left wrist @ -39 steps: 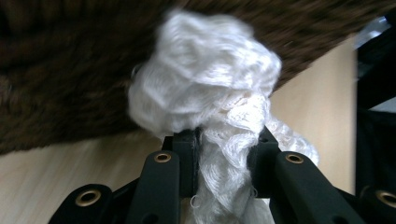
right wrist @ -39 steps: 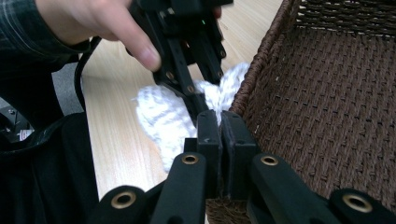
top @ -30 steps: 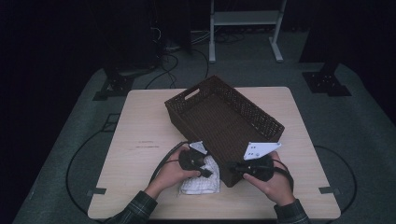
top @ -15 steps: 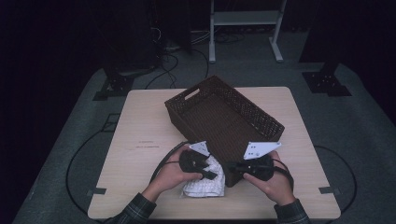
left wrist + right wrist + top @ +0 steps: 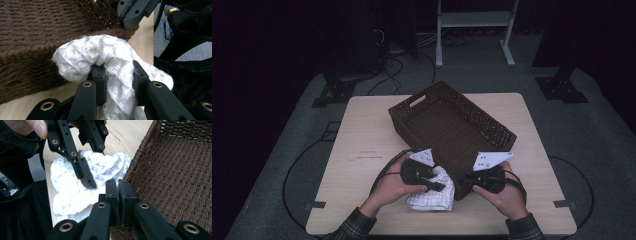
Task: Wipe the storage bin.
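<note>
A white knitted cloth (image 5: 432,196) lies bunched on the wooden table (image 5: 362,135), against the near corner of a brown wicker basket (image 5: 452,125). My left gripper (image 5: 439,187) is shut on a fold of the cloth (image 5: 100,55), which humps up over its jaws in front of the basket wall (image 5: 32,25). My right gripper (image 5: 460,180) is shut with nothing between its jaws. In the right gripper view it (image 5: 118,186) hovers at the basket's rim (image 5: 140,157), just beside the cloth (image 5: 72,195) and the left gripper (image 5: 95,168).
The basket is empty and sits diagonally across the table's middle. Bare tabletop lies to the left (image 5: 357,165) and at the far right (image 5: 532,150). A white metal stand (image 5: 472,20) and cables are on the floor behind the table.
My left gripper has risen slightly with the cloth's fold in it, drawing the cloth up against the basket. The right gripper has stayed where it was.
</note>
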Motion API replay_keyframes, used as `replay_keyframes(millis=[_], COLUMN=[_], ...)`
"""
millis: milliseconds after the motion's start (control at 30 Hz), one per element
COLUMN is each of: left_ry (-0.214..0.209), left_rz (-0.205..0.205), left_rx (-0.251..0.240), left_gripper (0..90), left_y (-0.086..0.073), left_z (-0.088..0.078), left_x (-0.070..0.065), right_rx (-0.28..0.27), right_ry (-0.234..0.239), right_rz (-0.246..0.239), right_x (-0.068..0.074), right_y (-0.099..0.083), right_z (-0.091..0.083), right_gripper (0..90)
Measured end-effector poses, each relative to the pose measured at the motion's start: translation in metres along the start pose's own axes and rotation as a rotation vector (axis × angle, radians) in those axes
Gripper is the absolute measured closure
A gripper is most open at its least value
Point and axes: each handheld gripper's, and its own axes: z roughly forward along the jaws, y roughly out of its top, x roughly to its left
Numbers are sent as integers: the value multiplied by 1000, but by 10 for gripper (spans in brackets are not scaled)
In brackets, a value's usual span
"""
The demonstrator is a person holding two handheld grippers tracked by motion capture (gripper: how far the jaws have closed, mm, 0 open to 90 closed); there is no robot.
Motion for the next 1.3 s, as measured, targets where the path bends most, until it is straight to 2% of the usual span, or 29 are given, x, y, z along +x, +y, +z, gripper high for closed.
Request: replay_keyframes(millis=[133, 200, 333, 500, 700, 833, 933, 1133, 1300], left_ry=[-22, -18, -26, 3, 5, 39, 40, 60, 82], left_rz=[8, 6, -11, -27, -57, -56, -57, -56, -87], left_rx=[12, 21, 28, 63, 99, 141, 139, 123, 100], left_gripper=[701, 701, 702, 702, 702, 702, 702, 699, 698], left_y=[1, 0, -4, -10, -19, -26, -27, -30, -44], left_z=[8, 13, 18, 30, 45, 55, 54, 37, 20], left_x=[-3, -4, 0, 5, 12, 13, 12, 13, 17], right_rx=[-1, -2, 1, 1, 2, 3, 2, 2, 9], right_ry=[3, 3, 0, -2, 1, 0, 0, -1, 9], right_rz=[1, 0, -3, -4, -3, -2, -3, 2, -13], right_x=[-1, -1, 0, 0, 0, 0, 0, 1, 3], right_y=[0, 0, 0, 0, 0, 0, 0, 1, 6], right_z=[0, 0, 0, 0, 0, 0, 0, 1, 7], right_gripper=[865, 864, 865, 864, 864, 865, 864, 864, 864])
